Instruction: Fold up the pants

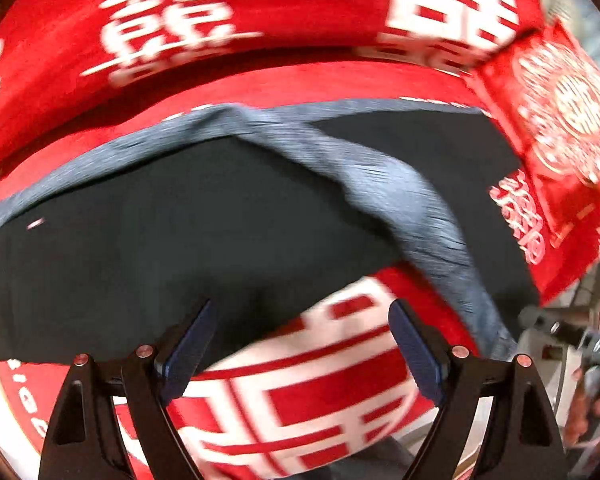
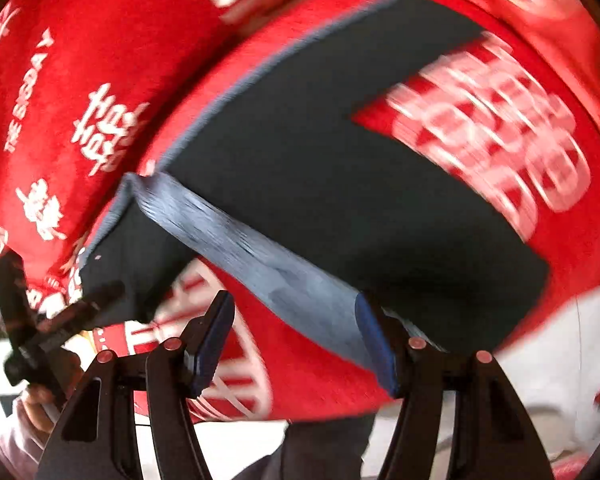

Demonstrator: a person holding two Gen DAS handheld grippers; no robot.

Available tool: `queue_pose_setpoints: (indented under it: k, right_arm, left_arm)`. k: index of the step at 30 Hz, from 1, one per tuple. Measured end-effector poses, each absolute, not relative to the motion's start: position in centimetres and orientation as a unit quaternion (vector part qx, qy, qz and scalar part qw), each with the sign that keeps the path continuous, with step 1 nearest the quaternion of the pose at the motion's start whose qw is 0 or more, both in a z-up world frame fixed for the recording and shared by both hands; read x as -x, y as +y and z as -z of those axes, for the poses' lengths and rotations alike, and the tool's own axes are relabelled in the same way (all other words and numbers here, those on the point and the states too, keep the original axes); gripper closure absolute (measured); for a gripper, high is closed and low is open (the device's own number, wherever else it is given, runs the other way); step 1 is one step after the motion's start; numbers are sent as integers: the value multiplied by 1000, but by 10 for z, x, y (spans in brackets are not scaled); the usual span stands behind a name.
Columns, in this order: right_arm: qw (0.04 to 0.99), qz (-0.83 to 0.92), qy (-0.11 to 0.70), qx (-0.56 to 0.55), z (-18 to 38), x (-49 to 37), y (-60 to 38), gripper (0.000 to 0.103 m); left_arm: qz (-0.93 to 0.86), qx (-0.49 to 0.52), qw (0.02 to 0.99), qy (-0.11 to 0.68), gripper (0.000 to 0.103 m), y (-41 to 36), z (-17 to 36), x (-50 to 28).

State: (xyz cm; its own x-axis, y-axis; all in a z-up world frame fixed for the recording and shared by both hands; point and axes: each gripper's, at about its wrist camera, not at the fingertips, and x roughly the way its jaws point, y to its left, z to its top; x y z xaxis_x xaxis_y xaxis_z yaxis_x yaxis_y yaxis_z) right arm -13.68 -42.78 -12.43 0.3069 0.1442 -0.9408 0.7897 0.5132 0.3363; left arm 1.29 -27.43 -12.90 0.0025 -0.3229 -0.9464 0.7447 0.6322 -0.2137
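Dark pants [image 1: 180, 248] with a grey waistband lie spread on a red bed cover printed with white characters [image 1: 292, 392]. The grey band [image 1: 412, 200] runs diagonally across them. My left gripper [image 1: 302, 320] is open above the pants' near edge, holding nothing. In the right wrist view the pants [image 2: 340, 184] fill the middle, with the grey band [image 2: 260, 260] running toward my right gripper [image 2: 296, 312]. That gripper is open; its right finger [image 2: 376, 344] sits by the band's end. Both views are motion-blurred.
A red pillow with white pattern [image 1: 560, 112] lies at the far right of the bed. A red printed blanket [image 1: 180, 32] lies behind the pants. The other hand-held gripper [image 2: 52, 328] shows at the left. Pale floor [image 2: 552, 360] lies beyond the bed edge.
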Motion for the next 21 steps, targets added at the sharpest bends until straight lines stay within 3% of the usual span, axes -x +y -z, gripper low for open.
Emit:
queue_pose_setpoints:
  k: [7, 18, 19, 20, 21]
  right_arm:
    - [647, 295, 509, -485, 153, 231, -430, 36]
    - [642, 190, 505, -544, 199, 268, -443, 37]
    - [641, 178, 503, -552, 204, 270, -443, 43]
    - [640, 169, 497, -561, 207, 271, -442, 56]
    - [639, 159, 489, -572, 210, 271, -444, 61]
  left_arm:
    - [414, -188, 669, 587, 14, -298, 140, 23]
    - [413, -178, 629, 634, 15, -331, 179, 53]
    - [412, -178, 627, 636, 15, -334, 181, 55]
    - [409, -179, 626, 639, 14, -336, 183, 57]
    - [405, -178, 625, 644, 15, -339, 186, 59]
